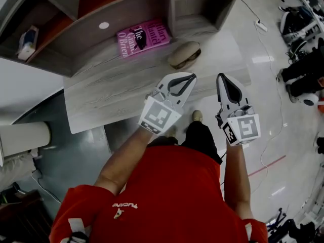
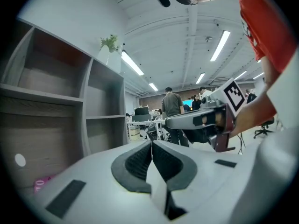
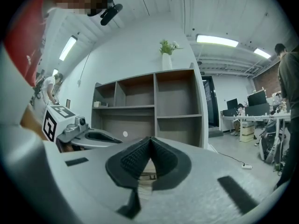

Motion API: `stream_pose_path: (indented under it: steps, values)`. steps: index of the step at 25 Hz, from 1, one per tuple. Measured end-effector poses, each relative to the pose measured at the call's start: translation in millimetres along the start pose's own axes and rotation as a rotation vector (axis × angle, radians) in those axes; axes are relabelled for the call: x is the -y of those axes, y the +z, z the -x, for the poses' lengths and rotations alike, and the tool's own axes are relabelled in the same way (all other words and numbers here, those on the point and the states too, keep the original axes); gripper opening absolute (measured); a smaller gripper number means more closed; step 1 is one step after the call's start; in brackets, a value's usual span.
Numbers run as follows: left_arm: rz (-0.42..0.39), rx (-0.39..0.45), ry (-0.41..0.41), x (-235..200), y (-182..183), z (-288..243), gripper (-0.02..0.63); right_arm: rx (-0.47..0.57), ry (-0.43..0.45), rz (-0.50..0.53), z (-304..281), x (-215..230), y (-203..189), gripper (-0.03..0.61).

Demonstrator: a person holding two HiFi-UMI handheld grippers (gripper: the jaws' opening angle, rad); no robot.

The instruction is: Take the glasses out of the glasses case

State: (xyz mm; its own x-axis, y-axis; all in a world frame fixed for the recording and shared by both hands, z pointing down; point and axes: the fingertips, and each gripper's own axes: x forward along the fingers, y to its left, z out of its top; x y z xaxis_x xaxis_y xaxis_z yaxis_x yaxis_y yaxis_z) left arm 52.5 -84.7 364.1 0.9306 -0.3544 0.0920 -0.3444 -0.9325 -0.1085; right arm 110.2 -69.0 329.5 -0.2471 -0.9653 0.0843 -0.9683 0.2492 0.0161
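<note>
- Zero steps are showing as done: the case (image 1: 185,54) is lying on the desk (image 1: 111,92), just right of the book, and appears shut. No glasses are showing anywhere.
- Left gripper (image 1: 186,79) is hanging over the desk's near edge, near the case but apart from it. Its pads are pressing together with nothing between them.
- Right gripper (image 1: 224,80) is hovering beside the left one, past the desk's right end and further from the case. Its pads are likewise meeting on nothing.
- Judgement: the whole job is remaining, namely reaching the case, steadying it, opening the lid and lifting the glasses out. Both sets of jaws will be needing to part first.
- Writing: the pink book (image 1: 144,38) is carrying large print, of which "The" and "O'Brien" are reading clearly. The middle words are sitting partly under a dark cover picture and are not reading reliably.
- The cubes (image 1: 159,115) on the grippers are bearing square black-and-white markers, not words.
- The red shirt (image 1: 167,186) is carrying a small white logo, too small to be read.
</note>
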Motion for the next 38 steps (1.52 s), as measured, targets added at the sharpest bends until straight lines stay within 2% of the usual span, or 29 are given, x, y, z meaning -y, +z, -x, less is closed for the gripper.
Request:
stream_pose_path:
  steps: [6,12,18,30,38]
  values:
    - [0.022,-0.097,0.072,-14,-34,-36,0.011,-0.036,0.093,0.001,-37,36,-18,0.005]
    - [0.031,-0.162,0.180,-31,-57,-68,0.011,-0.073,0.188,0.012,-71,75,-41,0.005]
    - [0.023,-0.254,0.255,-41,-85,-87,0.012,-0.125,0.296,0.014,-98,89,-69,0.005]
    - [0.044,-0.431,0.229,-54,-134,-107,0.012,-0.268,0.340,0.029,-133,89,-114,0.005]
    - [0.050,-0.502,0.248,-62,-152,-110,0.012,-0.387,0.367,0.047,-144,80,-150,0.005]
